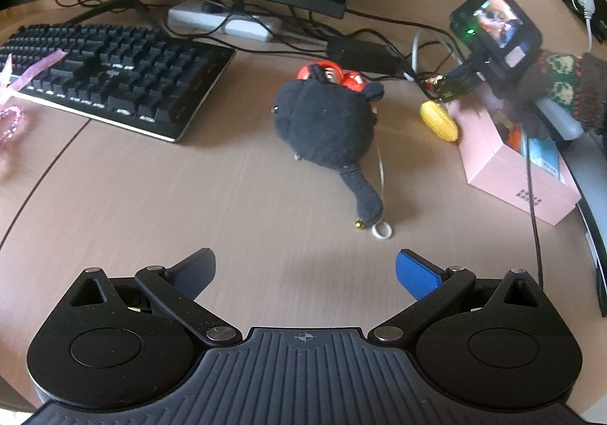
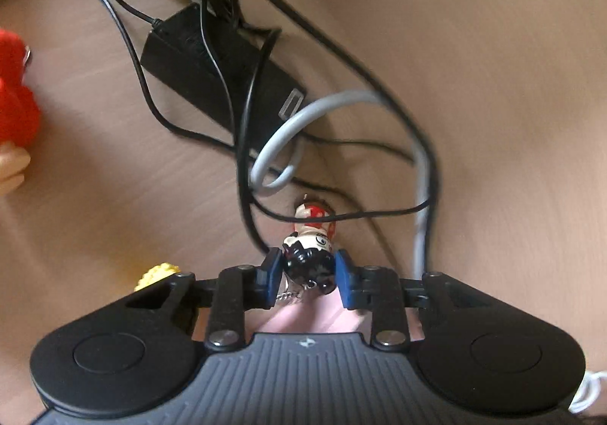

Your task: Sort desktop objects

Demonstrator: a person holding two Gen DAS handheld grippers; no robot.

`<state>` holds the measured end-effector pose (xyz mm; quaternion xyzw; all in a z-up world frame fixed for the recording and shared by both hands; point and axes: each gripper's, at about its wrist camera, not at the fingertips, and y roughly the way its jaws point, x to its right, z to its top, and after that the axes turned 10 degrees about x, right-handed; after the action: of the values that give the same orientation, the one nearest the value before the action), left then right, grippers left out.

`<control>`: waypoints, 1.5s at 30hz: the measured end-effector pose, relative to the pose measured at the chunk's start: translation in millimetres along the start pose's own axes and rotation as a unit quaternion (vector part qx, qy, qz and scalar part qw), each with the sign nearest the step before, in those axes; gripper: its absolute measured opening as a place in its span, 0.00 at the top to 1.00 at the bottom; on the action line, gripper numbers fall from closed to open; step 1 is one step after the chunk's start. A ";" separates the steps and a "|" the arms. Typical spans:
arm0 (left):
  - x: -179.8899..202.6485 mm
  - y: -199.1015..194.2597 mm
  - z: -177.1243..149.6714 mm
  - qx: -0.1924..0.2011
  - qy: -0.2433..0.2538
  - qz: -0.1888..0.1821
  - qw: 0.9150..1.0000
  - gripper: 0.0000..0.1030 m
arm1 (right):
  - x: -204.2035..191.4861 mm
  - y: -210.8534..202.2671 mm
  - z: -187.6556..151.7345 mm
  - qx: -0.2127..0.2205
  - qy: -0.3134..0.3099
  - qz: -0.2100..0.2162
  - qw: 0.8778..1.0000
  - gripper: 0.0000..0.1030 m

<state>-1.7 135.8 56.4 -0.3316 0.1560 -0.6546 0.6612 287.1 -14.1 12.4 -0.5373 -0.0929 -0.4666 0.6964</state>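
Right tool [image 2: 308, 273] tilted down, gripping figurine [image 2: 309, 254]

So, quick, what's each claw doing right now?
Left claw: open, empty.
Right claw: shut on a small figurine keychain.

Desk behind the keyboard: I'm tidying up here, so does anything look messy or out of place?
Yes. Black cables lie tangled over the power brick, and a grey cable loops loosely across them.
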 end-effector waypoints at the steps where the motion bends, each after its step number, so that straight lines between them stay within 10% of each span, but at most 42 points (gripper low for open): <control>1: 1.6 1.3 0.7 0.000 0.002 -0.003 1.000 0.00 | 1.1 -7.1 -2.1 0.006 -0.001 0.002 1.000 0.72; 9: 35.1 13.1 3.4 -0.011 0.034 -0.040 0.999 0.00 | 22.3 -129.3 -35.2 0.096 0.084 0.100 0.987 0.71; 12: 50.8 19.0 -0.9 -0.023 0.052 -0.055 0.997 0.00 | 25.1 -168.0 -45.9 0.129 0.114 0.160 0.972 0.43; 30: 63.1 11.8 -31.2 -0.033 0.051 -0.079 0.995 0.00 | -35.9 -44.2 -7.7 0.012 0.050 0.111 0.993 0.71; 41: 75.2 18.5 -25.2 -0.018 0.066 -0.048 0.997 0.00 | -39.3 -158.5 -93.1 0.092 0.126 0.189 0.969 0.71; 45: 87.8 26.9 -22.9 0.004 0.084 -0.036 0.996 0.00 | -43.6 -196.3 -140.2 0.157 0.070 0.087 0.981 0.67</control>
<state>12.4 43.3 42.4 -0.2782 0.1957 -0.7041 0.6233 63.9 -104.7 58.0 -0.3931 -0.0690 -0.4200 0.8150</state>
